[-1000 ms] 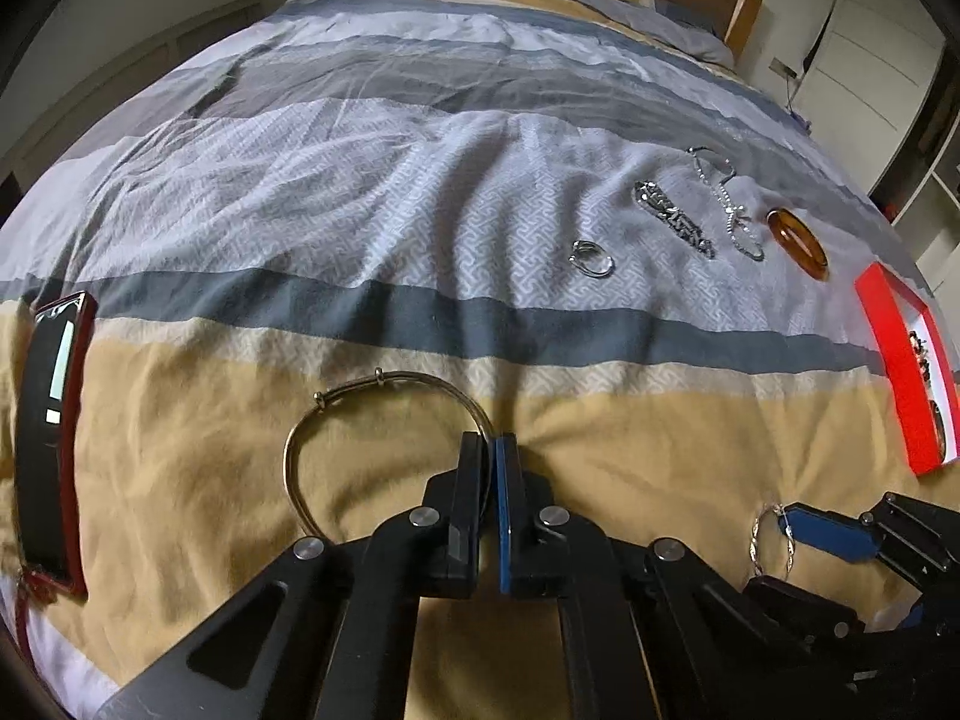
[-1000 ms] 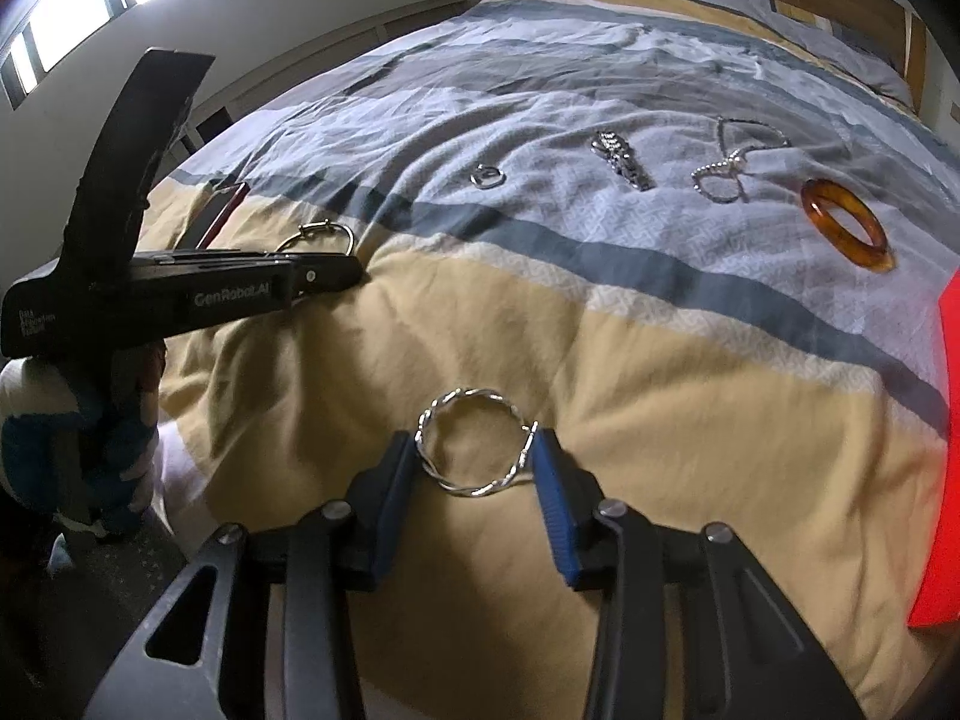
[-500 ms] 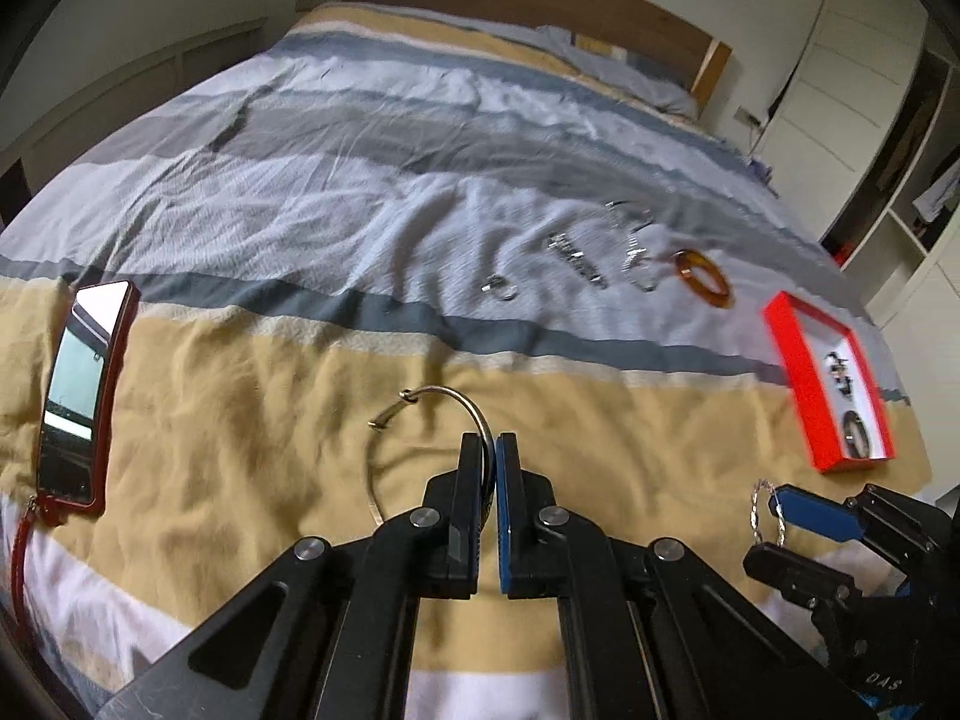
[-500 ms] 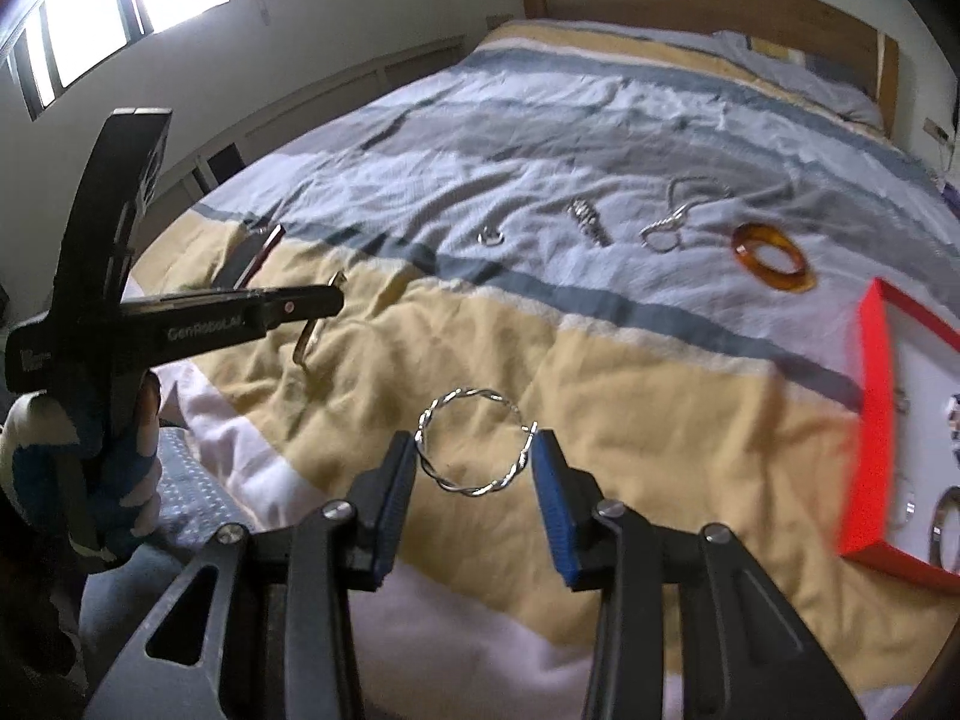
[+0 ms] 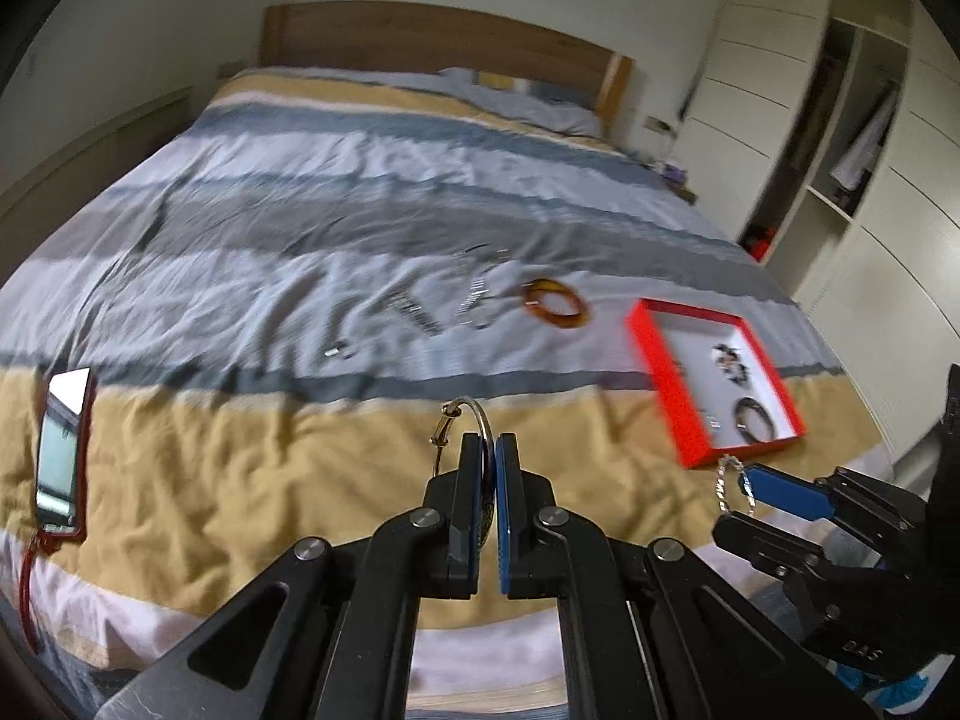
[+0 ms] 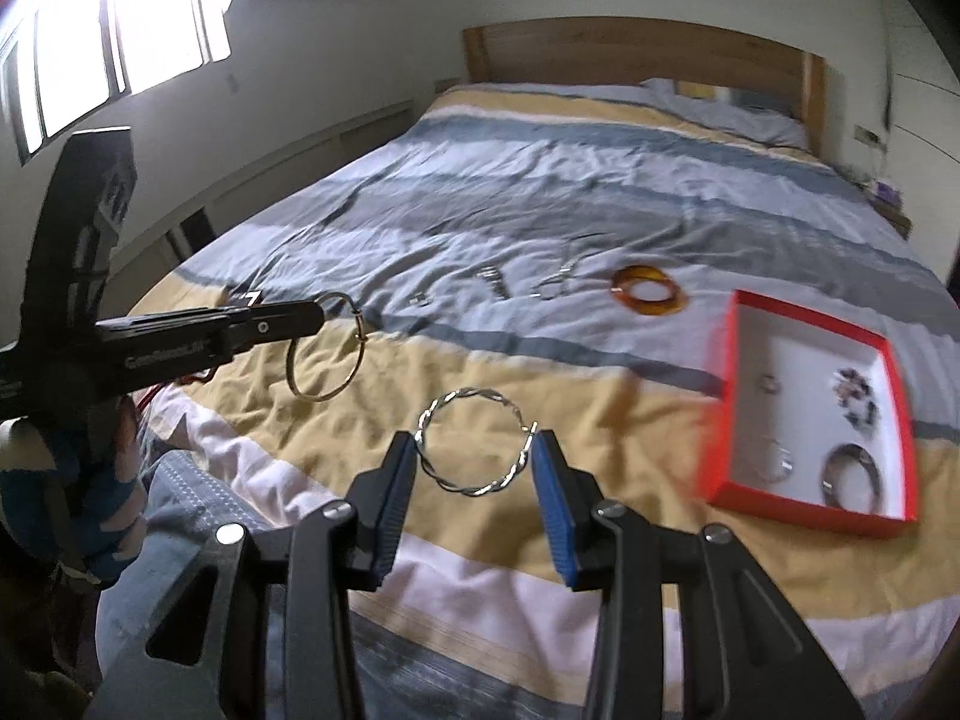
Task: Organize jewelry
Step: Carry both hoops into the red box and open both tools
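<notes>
- Left wrist view: your left gripper (image 5: 489, 450) was clamped fully together on the thin gold bangle (image 5: 465, 414), which stood edge-on between the pads, clear of the bed (image 5: 240, 468).
- Same view, lower right: your right gripper (image 5: 735, 495) held the twisted silver bangle (image 5: 727, 483), seen edge-on, just in front of the near corner of the red tray (image 5: 660, 372).
- The red tray lay on the bed to the right; in it you had a dark ring-shaped piece (image 5: 755, 418) and a small dark cluster (image 5: 729, 360), too blurred to identify.
- On the grey stripes lay an amber bangle (image 5: 555, 303) and, to its left, several small silver pieces (image 5: 420, 312), smeared by motion.
- A red-cased phone (image 5: 60, 450) lay at the left edge of the bed.
- Right wrist view: your right gripper (image 6: 474, 474) stood partly open, its pads pressing either side of the twisted silver bangle (image 6: 474, 450), held flat across the gap above the yellow stripe.
- Your left gripper (image 6: 315, 315) came in from the left, closed on the gold bangle (image 6: 327, 354), which hung down from its tips.
- The red tray (image 6: 723, 390) lay to the right, holding a dark bangle (image 6: 849, 474), a dark cluster (image 6: 858, 399), and two pale ring shapes I cannot tell apart further.
- The amber bangle (image 6: 648, 297) lay beyond the tray, silver pieces (image 6: 495, 285) to its left.
</notes>
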Action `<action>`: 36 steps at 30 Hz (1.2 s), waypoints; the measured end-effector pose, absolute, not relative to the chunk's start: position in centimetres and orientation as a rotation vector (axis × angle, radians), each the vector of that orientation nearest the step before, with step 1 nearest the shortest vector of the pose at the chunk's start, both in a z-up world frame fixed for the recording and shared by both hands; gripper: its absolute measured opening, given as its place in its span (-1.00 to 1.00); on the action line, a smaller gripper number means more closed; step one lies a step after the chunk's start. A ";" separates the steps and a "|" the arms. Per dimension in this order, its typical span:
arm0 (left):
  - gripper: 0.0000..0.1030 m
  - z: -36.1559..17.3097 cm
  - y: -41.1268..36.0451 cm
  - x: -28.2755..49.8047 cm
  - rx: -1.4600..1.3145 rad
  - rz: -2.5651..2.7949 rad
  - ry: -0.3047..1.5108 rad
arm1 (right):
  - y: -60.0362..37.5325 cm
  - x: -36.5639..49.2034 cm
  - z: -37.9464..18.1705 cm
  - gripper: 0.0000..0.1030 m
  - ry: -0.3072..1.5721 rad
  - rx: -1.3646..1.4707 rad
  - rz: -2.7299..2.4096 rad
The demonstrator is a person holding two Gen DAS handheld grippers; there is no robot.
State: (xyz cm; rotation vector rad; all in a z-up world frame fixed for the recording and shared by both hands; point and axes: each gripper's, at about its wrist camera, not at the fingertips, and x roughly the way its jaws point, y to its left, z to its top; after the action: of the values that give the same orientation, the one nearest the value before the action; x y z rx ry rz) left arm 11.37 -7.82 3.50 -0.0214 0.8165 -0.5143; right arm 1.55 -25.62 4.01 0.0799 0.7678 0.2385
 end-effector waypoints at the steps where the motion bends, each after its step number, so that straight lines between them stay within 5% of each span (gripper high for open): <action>1: -0.92 3.9 -8.8 11.1 -0.013 -0.534 0.812 | -26.1 1.2 4.1 -0.27 0.764 0.086 0.229; 17: -0.92 6.1 -28.1 12.8 0.094 -0.816 0.795 | -43.0 0.7 3.8 -0.27 0.756 0.176 -0.022; 36: -0.92 -2.3 -41.2 23.4 0.208 -0.818 0.926 | -51.9 12.1 -4.7 -0.27 0.921 0.220 -0.026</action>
State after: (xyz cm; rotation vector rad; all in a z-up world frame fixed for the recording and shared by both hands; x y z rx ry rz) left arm 23.35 -41.19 -2.29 0.2080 0.9264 -0.8177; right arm 12.08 -51.87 -4.66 0.2203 0.9208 -0.0257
